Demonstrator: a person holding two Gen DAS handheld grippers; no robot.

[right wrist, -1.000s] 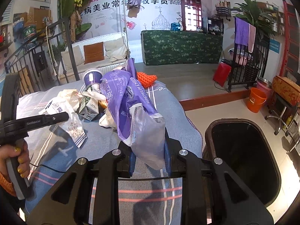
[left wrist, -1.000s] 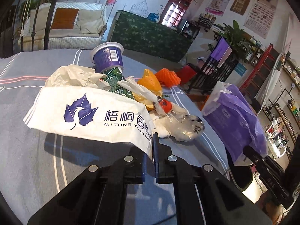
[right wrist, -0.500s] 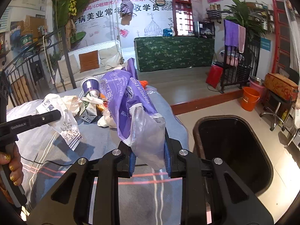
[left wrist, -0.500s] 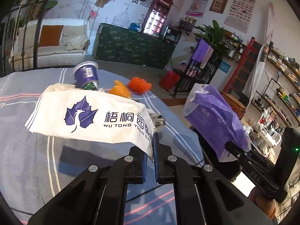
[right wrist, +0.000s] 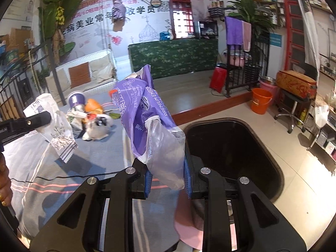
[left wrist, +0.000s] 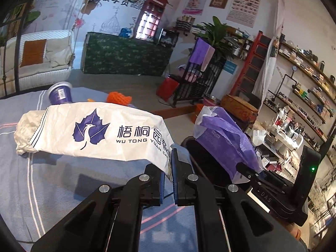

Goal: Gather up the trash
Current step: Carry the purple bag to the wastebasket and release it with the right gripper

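Observation:
My left gripper point(left wrist: 170, 168) is shut on a corner of a white paper bag point(left wrist: 98, 132) printed with a purple leaf; the bag hangs out to the left above the grey cloth. My right gripper point(right wrist: 167, 172) is shut on a crumpled purple plastic bag point(right wrist: 142, 109) with a clear flap, held at the table's edge beside the black bin point(right wrist: 231, 153). In the left wrist view the purple plastic bag point(left wrist: 226, 138) and right gripper point(left wrist: 250, 171) sit to the right. In the right wrist view the paper bag point(right wrist: 56, 130) hangs from the left gripper point(right wrist: 43, 116).
A trash pile lies on the striped grey tablecloth point(right wrist: 88, 157): a purple cup point(right wrist: 76, 100), orange peel point(right wrist: 93, 105), a carton and clear wrap. An orange bucket point(right wrist: 260, 103), a red box and a black rack stand on the floor beyond. A hand point(right wrist: 4, 180) shows at the left edge.
Both grippers have carried their bags rightward, away from the trash pile and toward the black bin. The paper bag has lifted off the pile. Both grips are unchanged.

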